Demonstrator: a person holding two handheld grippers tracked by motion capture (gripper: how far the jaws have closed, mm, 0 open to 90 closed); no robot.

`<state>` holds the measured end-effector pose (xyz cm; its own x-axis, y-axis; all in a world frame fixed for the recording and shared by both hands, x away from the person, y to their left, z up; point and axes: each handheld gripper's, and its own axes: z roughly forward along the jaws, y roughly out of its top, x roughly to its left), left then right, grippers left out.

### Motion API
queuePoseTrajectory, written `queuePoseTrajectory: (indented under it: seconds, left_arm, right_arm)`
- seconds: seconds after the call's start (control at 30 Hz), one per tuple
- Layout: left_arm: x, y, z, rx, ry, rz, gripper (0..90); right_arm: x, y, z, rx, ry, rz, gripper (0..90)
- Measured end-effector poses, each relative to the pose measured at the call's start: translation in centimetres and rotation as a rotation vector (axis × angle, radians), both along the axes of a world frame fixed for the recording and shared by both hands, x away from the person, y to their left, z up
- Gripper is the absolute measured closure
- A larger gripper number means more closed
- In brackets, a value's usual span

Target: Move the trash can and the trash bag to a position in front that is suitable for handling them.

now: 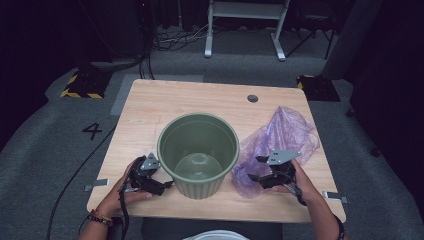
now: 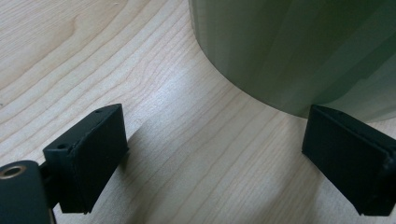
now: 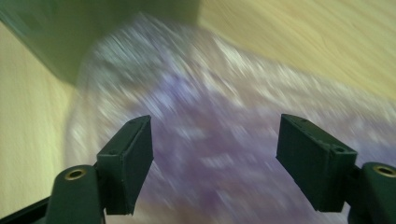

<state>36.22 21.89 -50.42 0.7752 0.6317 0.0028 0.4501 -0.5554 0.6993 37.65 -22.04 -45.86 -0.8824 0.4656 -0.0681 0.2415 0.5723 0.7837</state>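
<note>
Nearest the camera, my forearms came up from the bottom edge, a beaded band on my left wrist, and a white rim (image 1: 218, 234) showed just below the tabletop's near side. My left tongs (image 1: 161, 186) lay low on the pale wood tabletop (image 1: 150, 107), jaws spread wide with nothing between them, just beside the foot of the green ribbed pot (image 1: 198, 152); in the left gripper view the pot's wall (image 2: 299, 51) curved close ahead of the open jaws without touching them. My right tongs (image 1: 256, 169) hovered over the near end of the purple plastic bag (image 1: 282, 132), which lay crumpled to the right of the pot and reached its side. Those jaws also stood apart; in the blurred right gripper view the bag (image 3: 215, 140) spread beneath them, unpinched. The pot stood upright near the middle of the tabletop, empty inside.

A round grommet hole (image 1: 252, 98) sat near the far edge of the wood. Grey carpet lay around, marked with a black number four (image 1: 92, 131) at the left. Yellow-and-black striped blocks (image 1: 82, 86) sat on the floor beyond, cables trailed there, and a white frame (image 1: 245, 30) stood in the dark room behind.
</note>
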Motion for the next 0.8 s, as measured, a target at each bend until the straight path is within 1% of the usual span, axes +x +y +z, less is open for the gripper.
queuePoseTrajectory:
  seconds: [0.03,0.07,0.13,0.17,0.23,0.27,0.33,0.4,0.43,0.5,0.53,0.63,0.67,0.77,0.8]
  left_arm:
    - [0.0,0.0,0.0,0.0,0.0,0.0,6.4]
    - [0.0,-0.1,0.0,-0.001,0.001,-0.001,6.4]
    - [0.0,-0.1,0.0,0.0,0.002,-0.001,6.3]
    - [0.0,-0.1,0.0,0.001,0.002,0.0,6.2]
    - [0.0,-0.1,0.0,0.001,0.001,-0.001,6.0]
    - [0.0,-0.1,0.0,0.001,0.001,0.0,6.0]
    - [0.0,-0.2,0.0,0.002,0.002,0.003,5.2]
    - [0.1,-0.3,0.0,0.003,0.005,0.005,4.3]
    - [0.1,-0.3,0.0,0.003,0.005,0.005,4.0]
    - [0.2,-0.3,0.0,0.008,0.007,0.009,3.3]
    - [0.2,-0.3,0.0,0.01,0.008,0.012,2.3]
    - [0.3,-0.4,-0.1,0.011,0.01,0.016,1.1]
    - [0.5,-0.5,0.0,0.013,0.012,0.021,0.5]
    - [0.6,-0.5,-0.1,0.013,0.013,0.025,0.3]
    - [0.8,-0.6,-0.1,0.007,0.017,0.031,0.3]
  right_arm:
    - [0.0,0.0,0.0,0.0,0.0,0.0,26.9]
    - [-0.1,0.5,0.1,0.006,-0.002,0.007,26.7]
    - [-0.4,2.0,0.3,0.028,-0.01,0.03,26.2]
    - [-0.7,3.0,0.5,0.037,-0.022,0.046,26.2]
    - [-0.9,3.9,0.7,0.047,-0.026,0.056,26.2]
    - [-0.9,3.9,0.7,0.047,-0.026,0.056,26.2]
    - [-1.2,5.0,0.9,0.059,-0.03,0.077,25.7]
    - [-1.3,5.5,0.9,0.065,-0.039,0.091,25.7]
    - [-1.3,5.5,0.9,0.065,-0.039,0.091,25.7]
    - [-1.4,6.2,1.0,0.054,-0.034,0.114,23.0]
    - [-1.5,6.6,1.0,0.062,-0.046,0.113,25.0]
    - [-1.5,6.9,1.1,0.069,-0.047,0.119,27.3]
    - [-1.4,7.3,1.1,0.049,-0.051,0.12,26.8]
    - [-1.1,7.7,1.1,0.043,-0.053,0.106,27.2]
    - [-0.9,7.7,1.1,0.044,-0.051,0.098,27.3]
